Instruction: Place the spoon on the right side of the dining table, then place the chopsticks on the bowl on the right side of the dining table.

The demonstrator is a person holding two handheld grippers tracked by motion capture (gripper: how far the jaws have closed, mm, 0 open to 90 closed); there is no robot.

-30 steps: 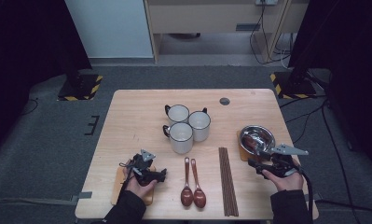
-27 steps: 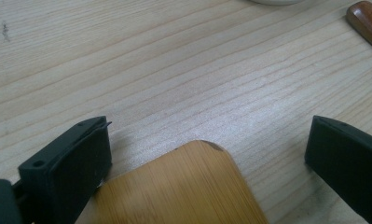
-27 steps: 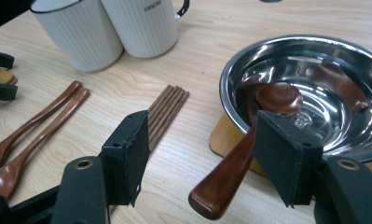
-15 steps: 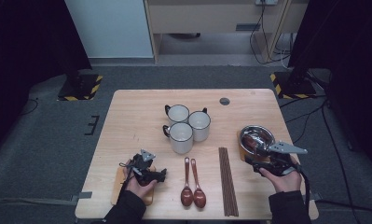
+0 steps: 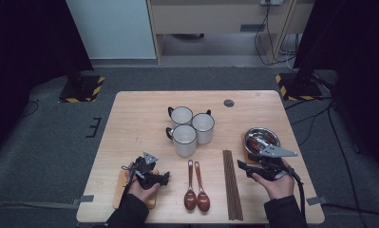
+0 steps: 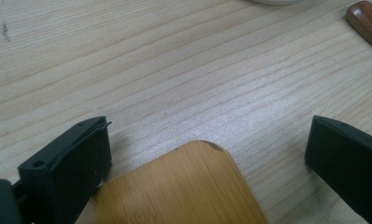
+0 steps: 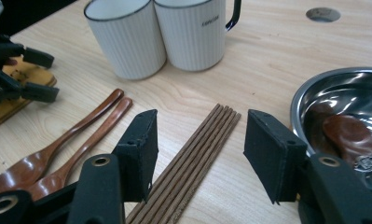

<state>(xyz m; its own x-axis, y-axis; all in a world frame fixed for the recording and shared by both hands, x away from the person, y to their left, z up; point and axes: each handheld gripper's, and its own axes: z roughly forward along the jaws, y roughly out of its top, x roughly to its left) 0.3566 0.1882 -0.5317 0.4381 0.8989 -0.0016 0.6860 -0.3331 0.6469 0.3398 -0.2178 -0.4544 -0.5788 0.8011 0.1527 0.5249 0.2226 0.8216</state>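
Hovering right gripper (image 7: 198, 154), jaws closing yet apart, chopsticks (image 7: 193, 163) beneath, between them, untouched

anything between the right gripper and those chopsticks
Nothing visible. The right gripper hangs with jaws apart just over the near end of the chopsticks, having just been closing; the spoons and metal bowl lie off to either side.
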